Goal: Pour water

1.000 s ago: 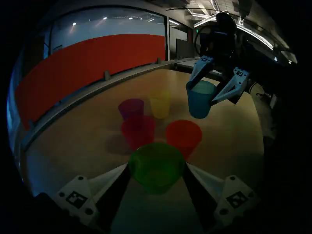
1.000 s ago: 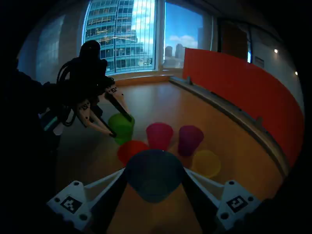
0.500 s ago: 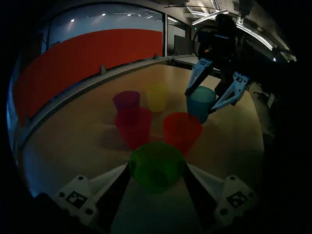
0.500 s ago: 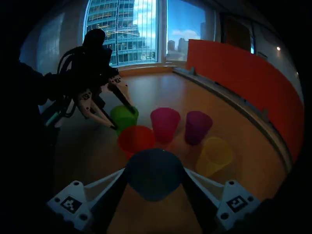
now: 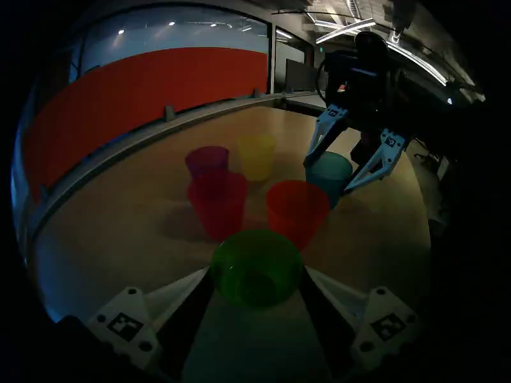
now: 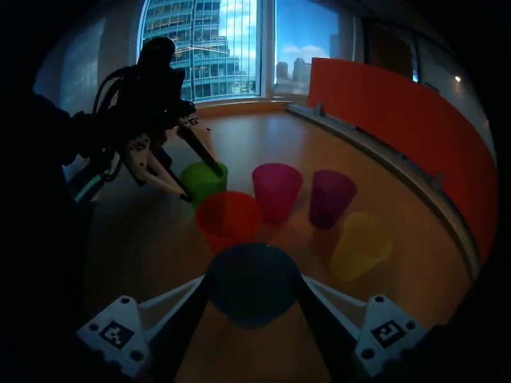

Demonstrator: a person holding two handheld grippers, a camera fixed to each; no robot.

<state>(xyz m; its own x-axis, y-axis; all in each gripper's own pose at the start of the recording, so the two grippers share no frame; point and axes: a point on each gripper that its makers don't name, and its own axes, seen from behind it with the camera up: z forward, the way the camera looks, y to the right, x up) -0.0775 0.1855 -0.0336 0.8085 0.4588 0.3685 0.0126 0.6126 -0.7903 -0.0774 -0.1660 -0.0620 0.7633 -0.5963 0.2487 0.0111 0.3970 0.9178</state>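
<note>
My left gripper (image 5: 257, 276) is shut on a green cup (image 5: 257, 267), seen close in the left gripper view. My right gripper (image 6: 253, 290) is shut on a blue cup (image 6: 253, 283), close in the right gripper view. Between them on the wooden table (image 5: 128, 223) stand a red cup (image 5: 296, 209), a magenta cup (image 5: 218, 201), a purple cup (image 5: 207, 161) and a yellow cup (image 5: 257, 155). The blue cup (image 5: 328, 175) and right gripper (image 5: 338, 163) show beyond the red cup in the left gripper view. Across the red cup (image 6: 227, 218), the green cup (image 6: 203, 182) sits in the left gripper (image 6: 201, 182).
A red partition (image 5: 140, 89) with a low rail runs along one side of the table. Large windows (image 6: 204, 48) stand behind the person holding the left gripper. The magenta cup (image 6: 276, 189), purple cup (image 6: 330, 196) and yellow cup (image 6: 359, 244) stand close together.
The blue cup has come down and nearer to the red cup. The green cup has also edged toward the group of cups. Both grips are unchanged.
</note>
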